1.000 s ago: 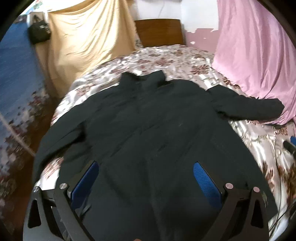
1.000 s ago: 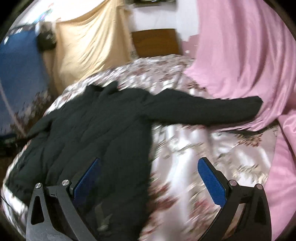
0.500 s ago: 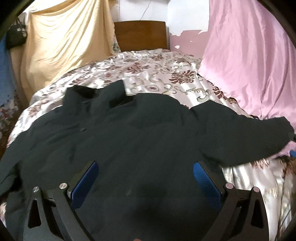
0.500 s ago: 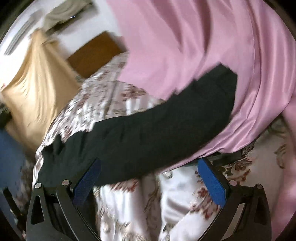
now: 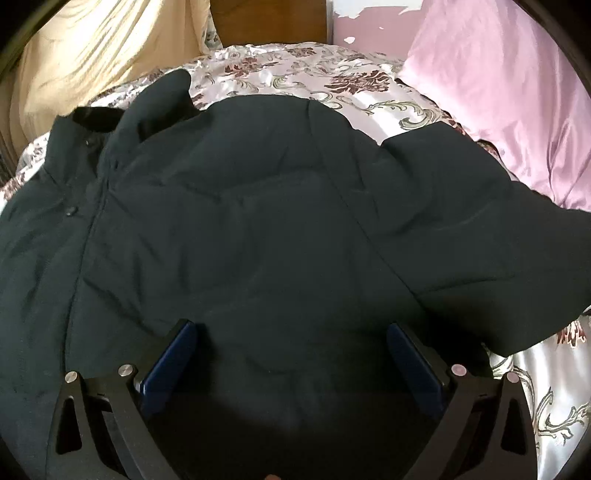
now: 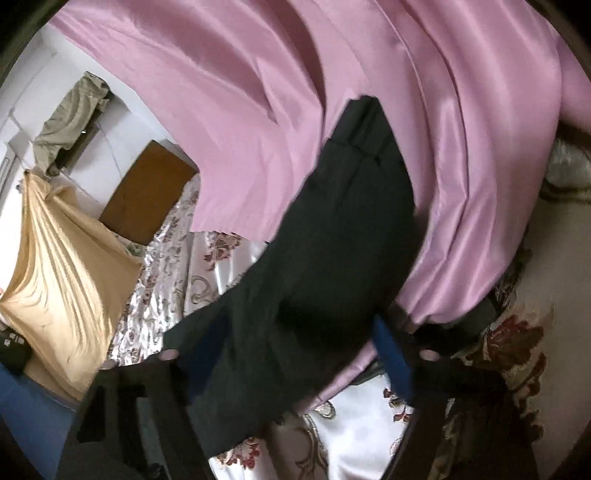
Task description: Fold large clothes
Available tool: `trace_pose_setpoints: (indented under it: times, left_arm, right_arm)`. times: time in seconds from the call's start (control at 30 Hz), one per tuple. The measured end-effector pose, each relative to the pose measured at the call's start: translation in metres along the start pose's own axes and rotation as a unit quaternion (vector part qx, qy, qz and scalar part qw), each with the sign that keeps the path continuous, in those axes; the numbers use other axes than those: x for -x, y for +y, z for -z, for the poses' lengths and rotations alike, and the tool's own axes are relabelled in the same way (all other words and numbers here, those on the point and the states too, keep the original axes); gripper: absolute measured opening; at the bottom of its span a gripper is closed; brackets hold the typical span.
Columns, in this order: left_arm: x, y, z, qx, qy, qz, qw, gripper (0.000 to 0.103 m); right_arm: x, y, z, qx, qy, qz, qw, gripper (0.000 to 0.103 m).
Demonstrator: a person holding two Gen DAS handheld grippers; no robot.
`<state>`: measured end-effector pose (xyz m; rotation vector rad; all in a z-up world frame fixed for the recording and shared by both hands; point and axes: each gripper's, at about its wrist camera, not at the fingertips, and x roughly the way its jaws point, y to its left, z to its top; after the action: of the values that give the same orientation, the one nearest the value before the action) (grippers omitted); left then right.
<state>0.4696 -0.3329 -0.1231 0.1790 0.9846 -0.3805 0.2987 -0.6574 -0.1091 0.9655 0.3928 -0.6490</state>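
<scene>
A dark, puffy jacket [image 5: 240, 221] lies spread on the floral bedspread [image 5: 332, 81], collar toward the far left. My left gripper [image 5: 291, 343] hovers open just above the jacket's body, blue pads on either side of bare fabric, gripping nothing. The jacket's right sleeve [image 5: 461, 229] stretches toward the pink cloth. In the right wrist view that sleeve [image 6: 332, 240] runs up between the pads of my right gripper [image 6: 295, 350]. Its jaws are closing on the sleeve, which fills the gap between them. The view is rolled and blurred.
A pink satin cloth [image 6: 258, 92] hangs along the bed's right side, right behind the sleeve cuff. A yellow cloth [image 5: 92, 55] hangs at the far left and a wooden headboard [image 5: 269, 22] stands at the bed's far end.
Both grippers dropped closer to the jacket. The right gripper rolled, swung onto the right sleeve and narrowed its jaws around it. The left gripper stayed open.
</scene>
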Motion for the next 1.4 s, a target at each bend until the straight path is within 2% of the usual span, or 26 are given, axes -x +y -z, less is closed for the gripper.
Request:
trace_pose_setpoints:
  times: [0.03,0.07,0.1,0.13,0.2,0.37,0.43,0.57,0.63,0.73,0.87,1.03,1.17,1.2,1.23,1.27,1.3,1.33,1.37,1.4]
  left_arm:
    - [-0.001,0.001,0.001,0.001,0.001,0.004,1.0000,0.103]
    - [-0.001,0.003,0.001,0.002,0.001,0.010,0.9999,0.103]
    - [-0.001,0.006,0.001,0.006,0.004,0.019,0.9998,0.103]
    - [-0.001,0.009,0.000,0.010,0.008,0.031,0.9994,0.103]
    - [0.004,0.017,-0.002,0.010,0.018,0.050,0.9985,0.103]
    - [0.032,0.041,-0.004,0.015,0.033,0.038,0.9986,0.103]
    - [0.051,0.060,-0.004,0.021,0.031,0.025,0.9990,0.103]
    - [0.092,0.104,0.001,0.034,0.022,-0.010,0.9992,0.103]
    - [0.115,0.133,0.005,0.042,0.019,-0.040,0.9981,0.103]
    - [0.145,0.175,0.013,0.060,0.009,-0.064,0.9961,0.103]
    - [0.180,0.237,0.027,0.096,-0.004,-0.086,0.9916,0.103]
    - [0.210,0.296,0.049,0.129,-0.019,-0.119,0.9843,0.103]
    - [0.216,0.330,0.065,0.148,-0.027,-0.144,0.9781,0.103]
    - [0.215,0.338,0.069,0.154,-0.029,-0.149,0.9764,0.103]
    - [0.215,0.342,0.074,0.158,-0.031,-0.150,0.9755,0.103]
    - [0.212,0.344,0.076,0.163,-0.033,-0.149,0.9747,0.103]
    - [0.209,0.347,0.078,0.170,-0.034,-0.147,0.9739,0.103]
    - [0.206,0.348,0.080,0.175,-0.035,-0.143,0.9735,0.103]
    - [0.203,0.349,0.082,0.178,-0.036,-0.139,0.9736,0.103]
    - [0.198,0.347,0.082,0.180,-0.039,-0.133,0.9738,0.103]
  right_arm:
    - [-0.001,-0.001,-0.001,-0.002,0.002,0.007,1.000,0.045]
    - [-0.004,-0.001,-0.004,-0.002,0.004,0.011,1.000,0.028]
    - [-0.001,-0.001,-0.005,0.001,0.005,0.012,1.000,0.015]
    - [0.000,0.005,-0.007,0.009,0.004,0.014,1.000,0.011]
    - [0.010,0.019,-0.010,0.039,-0.004,0.020,0.999,0.008]
    - [0.052,0.089,-0.018,0.136,-0.045,0.010,0.990,0.006]
    - [0.068,0.125,-0.014,0.177,-0.063,-0.004,0.982,0.006]
    - [0.095,0.205,0.015,0.271,-0.092,-0.039,0.957,0.006]
    - [0.102,0.244,0.038,0.317,-0.097,-0.056,0.942,0.006]
    - [0.109,0.304,0.085,0.388,-0.100,-0.085,0.912,0.006]
    - [0.118,0.357,0.155,0.466,-0.084,-0.117,0.873,0.006]
    - [0.124,0.382,0.239,0.534,-0.048,-0.144,0.832,0.006]
    - [0.108,0.380,0.324,0.595,0.026,-0.154,0.788,0.008]
    - [0.100,0.374,0.338,0.608,0.050,-0.152,0.777,0.011]
    - [0.091,0.370,0.360,0.627,0.082,-0.145,0.761,0.015]
    - [0.084,0.369,0.376,0.639,0.104,-0.142,0.749,0.028]
    - [0.080,0.363,0.394,0.653,0.131,-0.142,0.733,0.048]
    - [0.080,0.358,0.405,0.659,0.148,-0.146,0.723,0.056]
    - [0.086,0.351,0.414,0.661,0.173,-0.160,0.713,0.062]
    - [0.089,0.347,0.415,0.658,0.189,-0.173,0.708,0.062]
